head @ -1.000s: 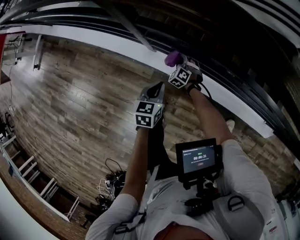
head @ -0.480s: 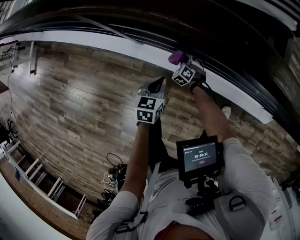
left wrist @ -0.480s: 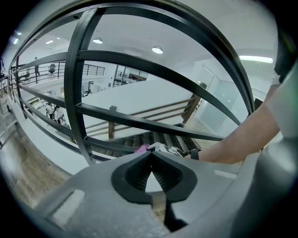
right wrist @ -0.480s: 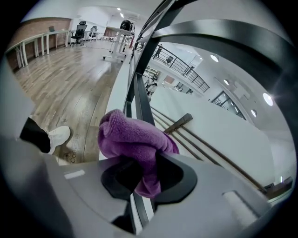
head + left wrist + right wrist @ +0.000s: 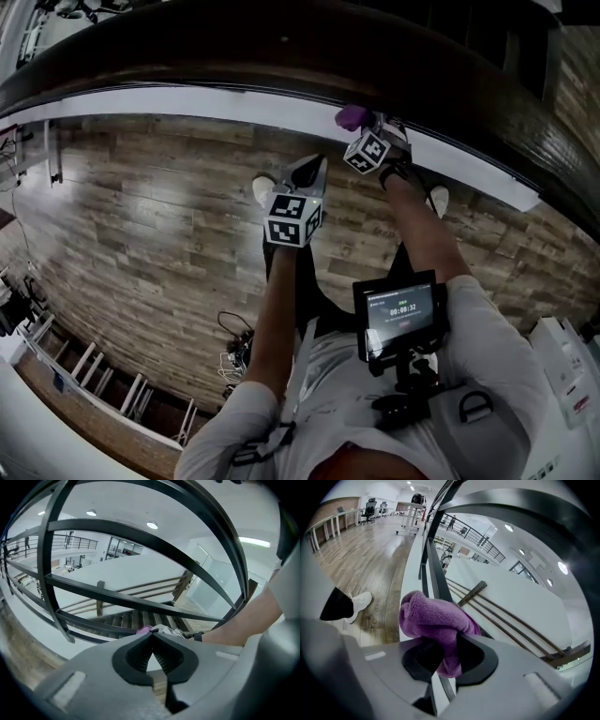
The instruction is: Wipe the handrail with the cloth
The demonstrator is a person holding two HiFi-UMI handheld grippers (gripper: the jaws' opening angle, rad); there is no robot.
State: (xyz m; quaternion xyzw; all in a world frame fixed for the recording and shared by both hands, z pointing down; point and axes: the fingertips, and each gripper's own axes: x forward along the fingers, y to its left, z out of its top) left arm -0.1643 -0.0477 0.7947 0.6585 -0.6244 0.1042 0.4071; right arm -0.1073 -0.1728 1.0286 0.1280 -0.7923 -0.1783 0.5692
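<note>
The dark wooden handrail (image 5: 281, 52) arcs across the top of the head view and fills the upper right of the right gripper view (image 5: 534, 517). My right gripper (image 5: 373, 131) is shut on a bunched purple cloth (image 5: 351, 116), held up just under the rail's edge. In the right gripper view the cloth (image 5: 433, 616) bulges out of the gripper (image 5: 446, 645) beside a black railing bar (image 5: 436, 576). I cannot tell whether cloth and handrail touch. My left gripper (image 5: 312, 172) hangs lower and to the left, shut (image 5: 151, 638) with nothing in it.
Black metal balusters (image 5: 51, 550) stand below the rail over a white ledge (image 5: 187, 101). Wood plank floor (image 5: 141, 197) spreads left. The person's white shoes (image 5: 264, 187) stand near the ledge. A small screen (image 5: 401, 314) hangs at the chest. Cables (image 5: 239, 352) lie behind.
Both grippers and the person have shifted along the railing, and the handrail now looms larger at the top. The white shoes have come into sight. The cloth stays in the right gripper.
</note>
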